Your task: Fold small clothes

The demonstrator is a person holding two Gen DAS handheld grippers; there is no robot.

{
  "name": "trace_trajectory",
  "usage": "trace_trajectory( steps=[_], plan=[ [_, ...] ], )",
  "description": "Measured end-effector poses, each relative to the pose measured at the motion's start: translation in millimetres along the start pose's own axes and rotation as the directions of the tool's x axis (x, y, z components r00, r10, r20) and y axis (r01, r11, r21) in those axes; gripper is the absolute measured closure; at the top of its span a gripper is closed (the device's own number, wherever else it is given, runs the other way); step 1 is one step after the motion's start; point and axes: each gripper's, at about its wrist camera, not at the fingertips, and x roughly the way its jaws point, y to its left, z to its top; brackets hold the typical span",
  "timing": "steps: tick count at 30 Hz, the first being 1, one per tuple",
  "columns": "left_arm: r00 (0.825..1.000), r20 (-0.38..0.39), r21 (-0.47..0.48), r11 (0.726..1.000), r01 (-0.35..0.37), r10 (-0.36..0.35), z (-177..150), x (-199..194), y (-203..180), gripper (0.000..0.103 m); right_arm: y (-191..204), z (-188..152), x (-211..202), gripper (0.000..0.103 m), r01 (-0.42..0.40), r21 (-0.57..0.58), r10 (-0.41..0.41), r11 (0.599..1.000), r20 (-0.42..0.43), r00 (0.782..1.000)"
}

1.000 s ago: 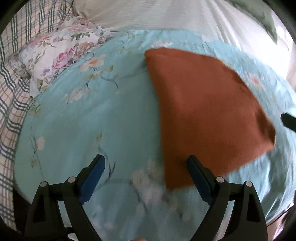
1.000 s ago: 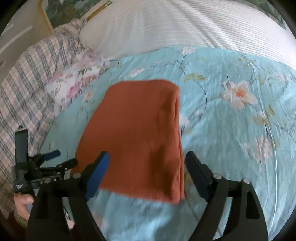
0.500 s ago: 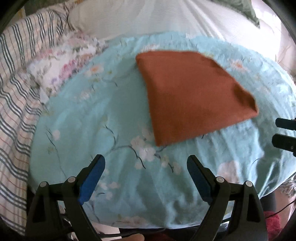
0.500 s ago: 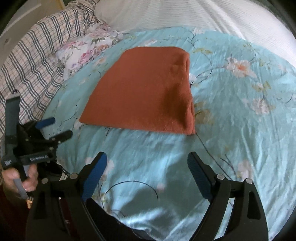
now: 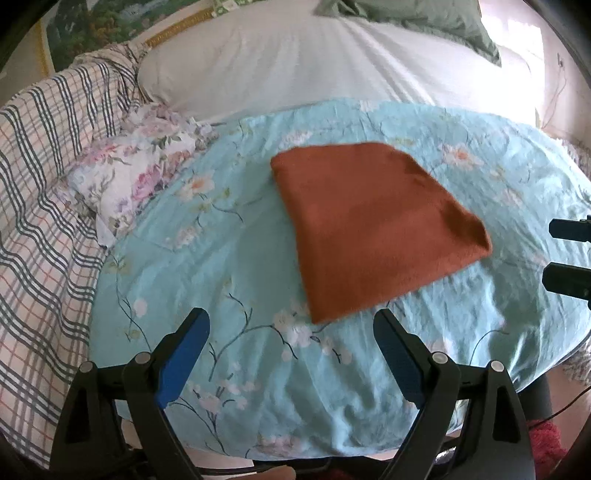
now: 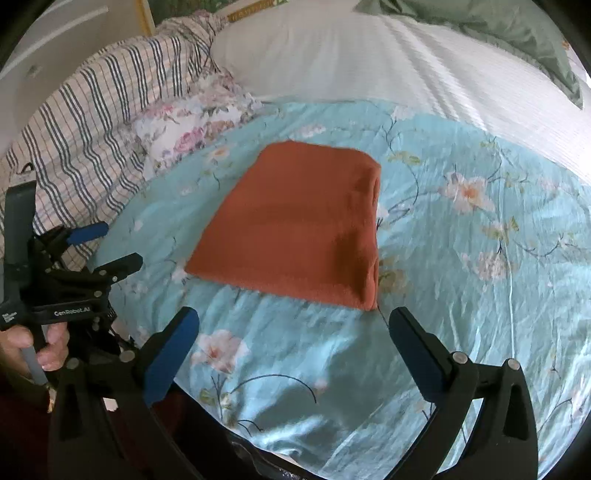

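On a bed, from left to right: a plaid blanket [image 5: 40,206] lies bunched along the left edge, a pink floral cloth [image 5: 129,181] just beside it, and then the turquoise floral sheet [image 5: 221,258] that covers the working area. Near the middle of that sheet rests the rust-orange garment [image 5: 373,225], already folded into a compact, flat packet with a thick doubled edge on its right side, as the right wrist view shows [image 6: 306,221].

The left claw [image 5: 291,334] hovers over the near edge of the sheet, its blue-padded fingers wide apart and holding nothing; the garment's near corner lies just beyond them. The right claw [image 6: 293,334] hangs likewise, spread wide and empty, short of the garment's front edge. Neither touches the fabric. In the right wrist view the left claw's handle is gripped by the person's hand [image 6: 44,339] at far left.

Behind, a white pillow [image 5: 295,62] and a green one [image 5: 417,22] fill the head of the bed.

The fold on this piece looks complete. What seems left is, at most, setting it aside or fetching another item; no further unfolded clothes can be made out with certainty.
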Motion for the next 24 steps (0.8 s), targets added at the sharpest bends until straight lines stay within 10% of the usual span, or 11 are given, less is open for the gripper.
trace_trajectory(
  steps=[24],
  plan=[
    [0.997, -0.074, 0.015, 0.999, -0.034, 0.035, -11, 31, -2, 0.012, -1, 3, 37, 0.001, 0.005, -0.012, -0.006, 1.0, -0.074, 0.997]
  ],
)
